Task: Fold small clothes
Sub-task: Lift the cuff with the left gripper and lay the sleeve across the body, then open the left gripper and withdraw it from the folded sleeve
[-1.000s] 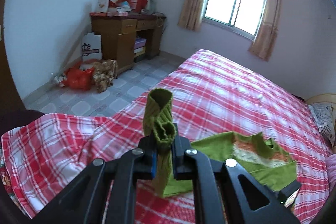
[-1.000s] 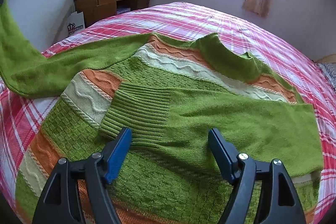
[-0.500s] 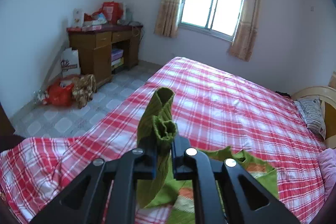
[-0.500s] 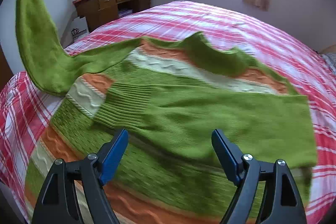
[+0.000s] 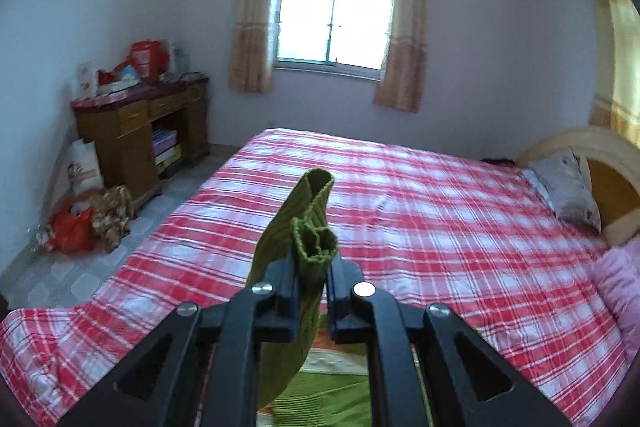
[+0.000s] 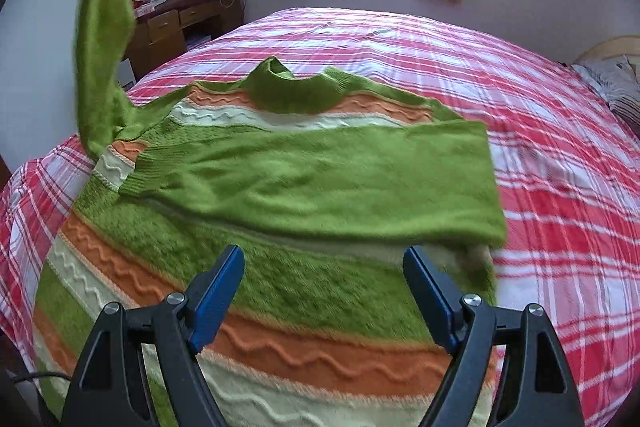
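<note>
Sweater (image 6: 280, 195) lies spread on the plaid bed (image 6: 540, 131); left gripper (image 5: 312, 267) pinches its ribbed cuff (image 5: 310, 223), sleeve lifted high, while right gripper (image 6: 324, 291) hovers, jaws spread, empty.

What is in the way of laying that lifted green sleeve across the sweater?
Nothing visible. The left gripper holds the sleeve up; the sweater below carries only its other sleeve, already folded across. The right gripper hovers open.
</note>
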### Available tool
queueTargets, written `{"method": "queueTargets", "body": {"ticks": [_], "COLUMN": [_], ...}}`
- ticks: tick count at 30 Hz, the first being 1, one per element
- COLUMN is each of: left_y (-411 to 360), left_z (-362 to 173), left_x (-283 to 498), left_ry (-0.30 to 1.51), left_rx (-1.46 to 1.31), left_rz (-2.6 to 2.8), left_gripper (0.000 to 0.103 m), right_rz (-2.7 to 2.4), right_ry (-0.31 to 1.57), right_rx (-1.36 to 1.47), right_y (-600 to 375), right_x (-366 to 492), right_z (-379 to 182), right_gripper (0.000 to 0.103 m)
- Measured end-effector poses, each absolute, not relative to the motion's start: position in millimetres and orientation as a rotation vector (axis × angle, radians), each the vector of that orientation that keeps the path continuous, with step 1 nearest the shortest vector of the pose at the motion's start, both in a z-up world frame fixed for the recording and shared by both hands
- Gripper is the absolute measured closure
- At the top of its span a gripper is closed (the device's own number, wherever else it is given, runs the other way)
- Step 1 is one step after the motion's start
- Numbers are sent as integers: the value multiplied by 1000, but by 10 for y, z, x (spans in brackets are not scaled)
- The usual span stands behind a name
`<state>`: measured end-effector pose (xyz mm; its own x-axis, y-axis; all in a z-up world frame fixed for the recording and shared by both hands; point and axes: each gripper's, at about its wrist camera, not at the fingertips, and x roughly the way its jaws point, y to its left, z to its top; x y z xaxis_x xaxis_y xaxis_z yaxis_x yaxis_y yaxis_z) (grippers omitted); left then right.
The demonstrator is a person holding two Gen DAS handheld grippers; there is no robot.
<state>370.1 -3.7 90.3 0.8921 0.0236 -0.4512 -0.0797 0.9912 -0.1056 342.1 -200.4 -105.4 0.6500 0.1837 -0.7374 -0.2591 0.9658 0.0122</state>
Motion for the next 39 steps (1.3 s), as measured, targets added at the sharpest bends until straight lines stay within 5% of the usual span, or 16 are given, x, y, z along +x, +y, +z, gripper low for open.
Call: {"method": "queueTargets", "body": {"ticks": [11,17,19,21,32,35,39], "left_y": [-1489,-1486,-1276,-1006,444,588,629], "left_z": [-514,-714,-640,-619,-1140,-1237,-1376], "left_x": [4209,3910,3677,3458,3317,3373,3358], "left_ry": [671,730,667,612,761,794,818], "left_rx": [66,147,189,223,240,171,115], "left_rz": [-62,-121,-92,-29,330,341,317], "left_gripper": [89,50,13,6,3,0,0], "right_rz": [215,225,230,228,302,301,253], "right_ry": [823,816,805,800,794,831,890], "right_rx": [-42,68,76,65,139,167,183], "right_y": [-2312,-2493,-2492,-2468,-2519,-2511,-2487], "right_x": [3154,3150,3127,3116,3335,3681,4193], "right_z": [-1228,-1289,-1293,-1296,-862,-771,-855], "right_gripper": [21,21,21,21,21,40,44]}}
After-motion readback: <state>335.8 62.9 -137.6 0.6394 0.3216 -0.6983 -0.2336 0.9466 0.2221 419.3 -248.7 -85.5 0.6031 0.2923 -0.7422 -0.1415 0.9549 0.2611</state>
